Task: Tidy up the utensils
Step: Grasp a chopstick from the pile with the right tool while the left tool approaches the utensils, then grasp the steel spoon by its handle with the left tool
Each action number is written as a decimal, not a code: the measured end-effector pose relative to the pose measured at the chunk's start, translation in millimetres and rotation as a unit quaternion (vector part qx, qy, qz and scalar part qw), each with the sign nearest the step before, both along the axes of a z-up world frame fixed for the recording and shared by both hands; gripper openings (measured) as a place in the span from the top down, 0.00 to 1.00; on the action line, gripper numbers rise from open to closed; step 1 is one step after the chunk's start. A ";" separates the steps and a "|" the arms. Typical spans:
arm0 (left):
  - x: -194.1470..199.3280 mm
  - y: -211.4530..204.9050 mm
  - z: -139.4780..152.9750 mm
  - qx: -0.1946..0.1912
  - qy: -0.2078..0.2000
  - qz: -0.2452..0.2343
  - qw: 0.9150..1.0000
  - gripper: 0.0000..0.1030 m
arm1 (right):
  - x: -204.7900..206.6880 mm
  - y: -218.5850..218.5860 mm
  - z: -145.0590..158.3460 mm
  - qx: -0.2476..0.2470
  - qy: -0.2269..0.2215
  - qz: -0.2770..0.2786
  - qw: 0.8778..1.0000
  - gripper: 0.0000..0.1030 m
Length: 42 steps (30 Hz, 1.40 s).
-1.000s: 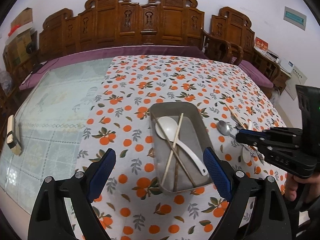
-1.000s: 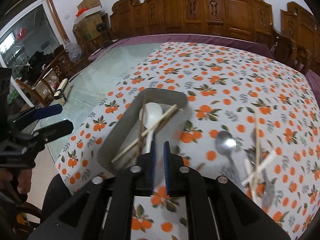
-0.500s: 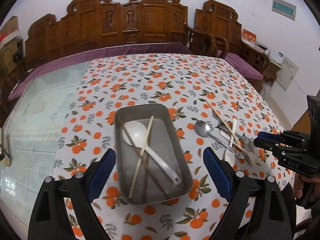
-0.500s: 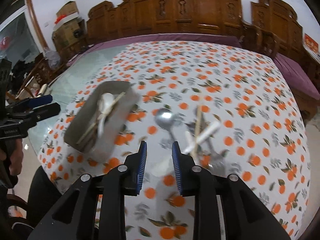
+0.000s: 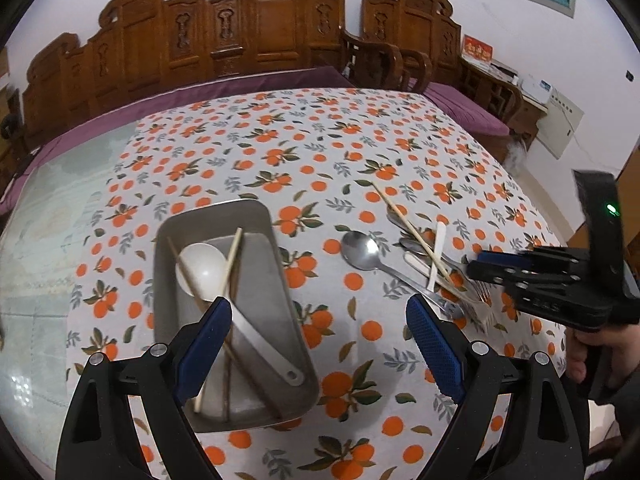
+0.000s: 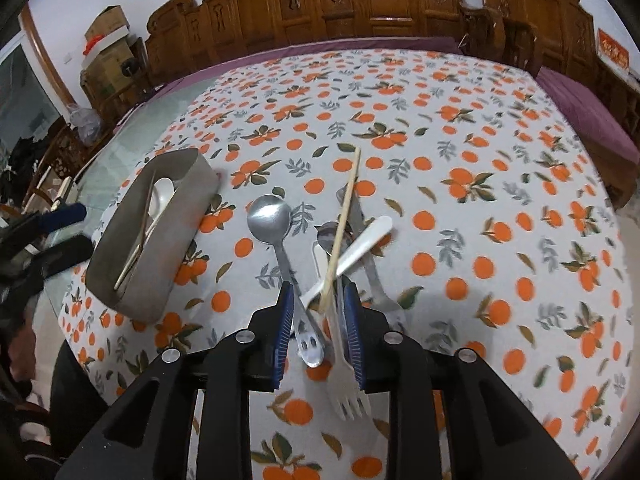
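While a white cloth printed with oranges (image 5: 304,152) covers most of the desk (image 5: 52,216), a pale glass-like strip of desk shows bare on the left. On the cloth sits a grey rectangular metal tray (image 5: 276,264) with rounded corners and upright walls. It holds a white round-bowled ladle spoon (image 5: 200,268) with a flat grey handle, crossed by thin pale chopsticks (image 5: 234,252).

Well apart to the right lies a loose heap of utensils: a shiny steel spoon (image 6: 269,218), a second steel piece half hidden beneath, a flat white plastic handle (image 6: 368,240), a white plastic fork (image 6: 346,396) with tines toward the camera, and one slim wooden chopstick (image 6: 344,216) resting across the top.

The left tool (image 5: 320,340) hangs wide apart above the near edge of the tray, holding nothing. The right tool (image 6: 318,334) is set narrow, its ribbed blue pads straddling the near ends of the steel spoon handle, the fork and the chopstick tip; its jaws have just been opening, and the pads do not look to be pressing on anything.

The risk, as I judge it, is closing on several pieces at once: the crossed, smooth handles could pivot, slip free or drag neighbours off the heap. The chopstick, thin and round, could roll away.
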State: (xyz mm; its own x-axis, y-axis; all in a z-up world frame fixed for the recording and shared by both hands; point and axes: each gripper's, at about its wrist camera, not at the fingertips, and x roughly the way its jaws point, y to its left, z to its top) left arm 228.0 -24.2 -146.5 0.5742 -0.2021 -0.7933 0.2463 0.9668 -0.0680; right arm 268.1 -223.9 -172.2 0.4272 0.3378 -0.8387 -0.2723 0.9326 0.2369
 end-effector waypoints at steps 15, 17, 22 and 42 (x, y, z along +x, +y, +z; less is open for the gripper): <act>0.3 -22.6 -16.5 0.004 0.022 -0.008 1.000 0.17 | 25.1 5.3 -36.5 -0.012 0.051 -0.017 0.998 0.93; 1.7 -25.2 -18.0 0.005 0.024 -0.007 1.000 0.17 | 22.6 2.6 -32.4 -0.009 0.045 -0.018 0.999 0.94; 7.0 -34.6 -22.5 0.010 0.029 -0.004 1.000 0.17 | 11.3 -10.3 -13.2 0.004 0.019 -0.021 1.000 0.94; 65.1 -92.8 -79.8 0.035 0.074 0.048 0.995 0.17 | -19.3 -81.4 15.5 0.027 -0.025 -0.026 0.999 0.94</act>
